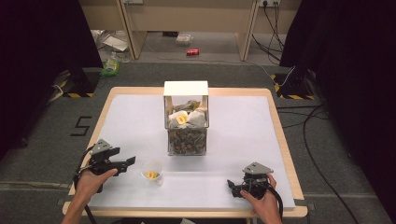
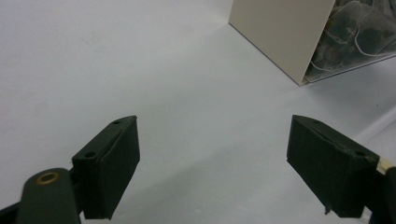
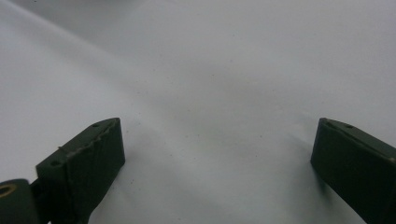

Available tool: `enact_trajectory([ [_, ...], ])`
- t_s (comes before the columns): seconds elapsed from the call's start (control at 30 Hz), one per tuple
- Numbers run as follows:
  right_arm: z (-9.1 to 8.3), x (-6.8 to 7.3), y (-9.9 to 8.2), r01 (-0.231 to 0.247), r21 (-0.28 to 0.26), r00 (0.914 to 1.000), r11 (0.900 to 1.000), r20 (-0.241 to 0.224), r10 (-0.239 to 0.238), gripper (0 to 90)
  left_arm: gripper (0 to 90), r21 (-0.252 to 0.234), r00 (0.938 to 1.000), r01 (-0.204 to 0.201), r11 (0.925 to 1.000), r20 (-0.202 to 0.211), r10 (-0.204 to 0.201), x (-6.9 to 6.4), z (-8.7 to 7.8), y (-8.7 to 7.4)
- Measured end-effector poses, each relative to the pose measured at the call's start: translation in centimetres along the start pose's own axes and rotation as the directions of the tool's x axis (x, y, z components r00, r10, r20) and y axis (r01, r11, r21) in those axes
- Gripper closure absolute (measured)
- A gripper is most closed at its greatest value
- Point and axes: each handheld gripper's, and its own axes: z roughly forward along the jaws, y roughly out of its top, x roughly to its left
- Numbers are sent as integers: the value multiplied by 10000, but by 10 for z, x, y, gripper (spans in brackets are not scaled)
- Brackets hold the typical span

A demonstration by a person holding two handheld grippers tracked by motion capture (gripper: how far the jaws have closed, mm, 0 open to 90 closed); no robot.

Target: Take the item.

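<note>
White tabletop [image 1: 243, 135] — grey carpet [image 1: 196, 74] beyond

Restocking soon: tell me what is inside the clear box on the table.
The clear box holds pyramid tea bags, some with yellow tags, under a white lid. Lower ones look dark; the bottom layer is covered.

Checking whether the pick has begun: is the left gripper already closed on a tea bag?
No, the left gripper has its black jaws wide apart over the bare white table surface, with nothing between them.

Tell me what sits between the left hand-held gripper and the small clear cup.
Nothing: in the high view, bare white table separates the left hand-held gripper from the small clear cup.
</note>
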Motion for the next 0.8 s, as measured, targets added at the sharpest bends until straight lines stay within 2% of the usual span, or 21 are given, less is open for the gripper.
enact_trajectory([
  [0.5, 0, 0, 0, 22, -30, 10000, 10000, 10, -22, 35, 167, 282, 9999, 15, 9996, -108, -11, -4, 4, -23],
  [0.8, 0, 0, 0, 16, -32, 10000, 10000, 10, -16, 36, 167, 253, 9996, -235, 9994, -138, 239, -12, 0, -30],
])
